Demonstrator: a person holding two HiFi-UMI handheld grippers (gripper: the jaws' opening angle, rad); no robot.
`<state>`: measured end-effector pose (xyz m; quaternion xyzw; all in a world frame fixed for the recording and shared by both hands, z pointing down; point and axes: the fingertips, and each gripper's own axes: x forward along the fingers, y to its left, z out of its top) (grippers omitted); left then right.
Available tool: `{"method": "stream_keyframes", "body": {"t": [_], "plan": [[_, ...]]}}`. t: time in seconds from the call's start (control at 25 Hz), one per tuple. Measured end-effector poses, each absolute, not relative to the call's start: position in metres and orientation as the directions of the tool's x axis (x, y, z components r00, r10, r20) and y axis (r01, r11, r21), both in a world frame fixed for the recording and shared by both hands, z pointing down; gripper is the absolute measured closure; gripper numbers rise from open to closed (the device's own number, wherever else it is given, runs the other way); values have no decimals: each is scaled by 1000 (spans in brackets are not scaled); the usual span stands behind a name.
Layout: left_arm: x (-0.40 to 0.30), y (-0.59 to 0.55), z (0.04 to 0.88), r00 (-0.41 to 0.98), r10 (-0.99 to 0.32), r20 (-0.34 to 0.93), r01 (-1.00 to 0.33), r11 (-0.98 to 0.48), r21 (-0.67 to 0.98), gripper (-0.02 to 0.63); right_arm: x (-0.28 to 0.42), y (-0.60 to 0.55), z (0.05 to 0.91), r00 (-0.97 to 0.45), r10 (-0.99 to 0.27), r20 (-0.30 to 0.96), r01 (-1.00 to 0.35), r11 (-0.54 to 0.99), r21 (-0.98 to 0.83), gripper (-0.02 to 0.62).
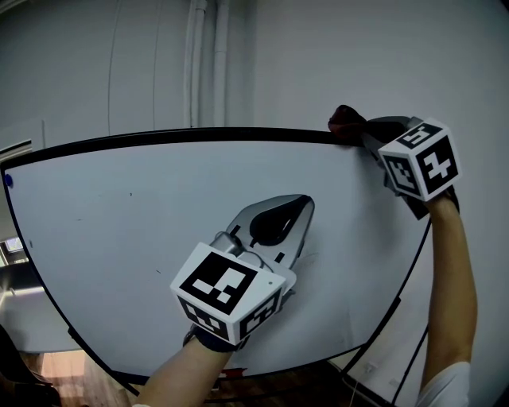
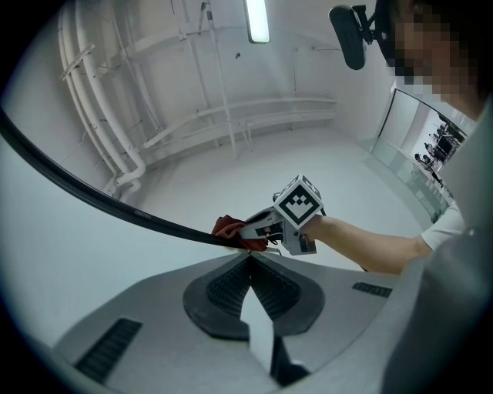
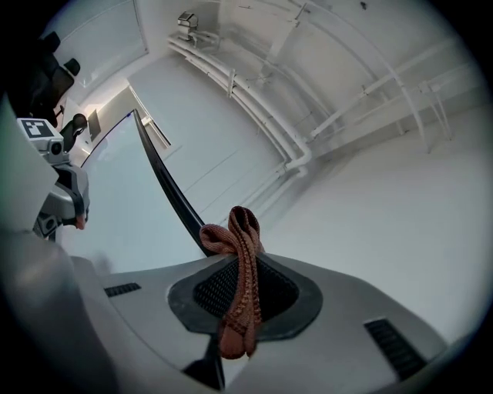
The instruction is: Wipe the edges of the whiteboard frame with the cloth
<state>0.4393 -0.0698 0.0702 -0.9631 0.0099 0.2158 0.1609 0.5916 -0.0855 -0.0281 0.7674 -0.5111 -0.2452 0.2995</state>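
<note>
The whiteboard (image 1: 119, 238) has a thin black frame (image 1: 199, 135). My right gripper (image 1: 358, 131) is up at the board's top right corner, shut on a brown-red cloth (image 1: 346, 122) that rests on the frame's top edge. In the right gripper view the cloth (image 3: 245, 231) sticks out past the jaws as a folded loop, touching the frame (image 3: 166, 185). My left gripper (image 1: 301, 205) lies against the middle of the board's white face, shut and empty. The left gripper view shows its tip (image 2: 249, 260) below the frame (image 2: 92, 200), with the cloth (image 2: 227, 227) beyond.
White pipes (image 1: 205, 63) run up the pale wall behind the board. The board's black stand legs (image 1: 386, 318) slope down at the lower right over a wooden floor (image 1: 79, 374). A ceiling light (image 2: 258, 19) is overhead.
</note>
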Motion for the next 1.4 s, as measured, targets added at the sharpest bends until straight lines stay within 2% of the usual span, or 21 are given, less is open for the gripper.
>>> {"method": "stream_keyframes", "body": {"t": [1.4], "plan": [[191,-192,63,884,-134,-447,-289,-910,-299,597,262,-250,-28,74,-997,0,-581,-43,813,544]]}}
